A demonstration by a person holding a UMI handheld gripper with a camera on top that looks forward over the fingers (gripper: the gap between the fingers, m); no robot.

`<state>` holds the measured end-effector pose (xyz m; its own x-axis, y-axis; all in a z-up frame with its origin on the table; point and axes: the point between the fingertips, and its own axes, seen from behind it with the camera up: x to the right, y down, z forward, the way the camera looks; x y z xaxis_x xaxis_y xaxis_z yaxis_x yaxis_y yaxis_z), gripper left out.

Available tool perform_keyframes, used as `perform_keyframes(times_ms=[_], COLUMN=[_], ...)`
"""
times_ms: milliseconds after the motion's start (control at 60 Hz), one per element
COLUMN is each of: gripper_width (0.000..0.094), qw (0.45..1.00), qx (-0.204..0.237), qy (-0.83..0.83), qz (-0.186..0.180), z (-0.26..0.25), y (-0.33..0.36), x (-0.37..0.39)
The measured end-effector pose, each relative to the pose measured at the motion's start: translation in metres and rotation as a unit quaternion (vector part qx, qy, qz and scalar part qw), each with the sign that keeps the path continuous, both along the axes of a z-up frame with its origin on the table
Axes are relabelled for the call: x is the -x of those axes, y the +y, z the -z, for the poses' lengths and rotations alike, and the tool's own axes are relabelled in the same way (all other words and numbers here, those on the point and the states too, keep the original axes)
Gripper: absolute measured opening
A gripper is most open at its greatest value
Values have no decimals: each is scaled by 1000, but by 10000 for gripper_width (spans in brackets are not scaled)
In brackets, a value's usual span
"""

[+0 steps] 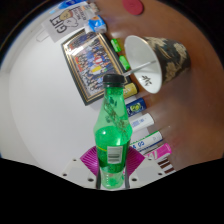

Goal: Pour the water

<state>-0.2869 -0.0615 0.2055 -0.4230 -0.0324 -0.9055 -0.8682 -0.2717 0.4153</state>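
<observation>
Between the two fingers of my claw I see a green bottle, and both purple pads press on its lower body, so the claw is clenched on it. I look forward along the fingers over the white table. The bottle's long axis runs away from the claw, its yellow cap at the far end. Beyond it, a paper cup lies tilted, near a framed picture and small packets.
</observation>
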Motion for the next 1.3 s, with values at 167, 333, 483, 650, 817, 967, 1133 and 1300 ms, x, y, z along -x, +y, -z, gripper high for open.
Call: perform_keyframes(times_ms=[167,333,483,650,817,967,1133,1300], gripper_width=[316,315,314,315,315,314,319,323], qw=[987,920,805,658,554,514,521,527], qx=[-29,-72,-90,-79,-79,-76,-57,-49], qy=[-160,-386,-586,-749,-829,-854,-851,-848], qz=[-14,3,25,24,8,-15,-23,-25], z=[-38,-75,-90,-63,-6,50,93,119], y=[-4,-11,-24,-21,-16,-11,-8,-13], x=[-19,-83,-162,-235,-277,-292,-309,-316])
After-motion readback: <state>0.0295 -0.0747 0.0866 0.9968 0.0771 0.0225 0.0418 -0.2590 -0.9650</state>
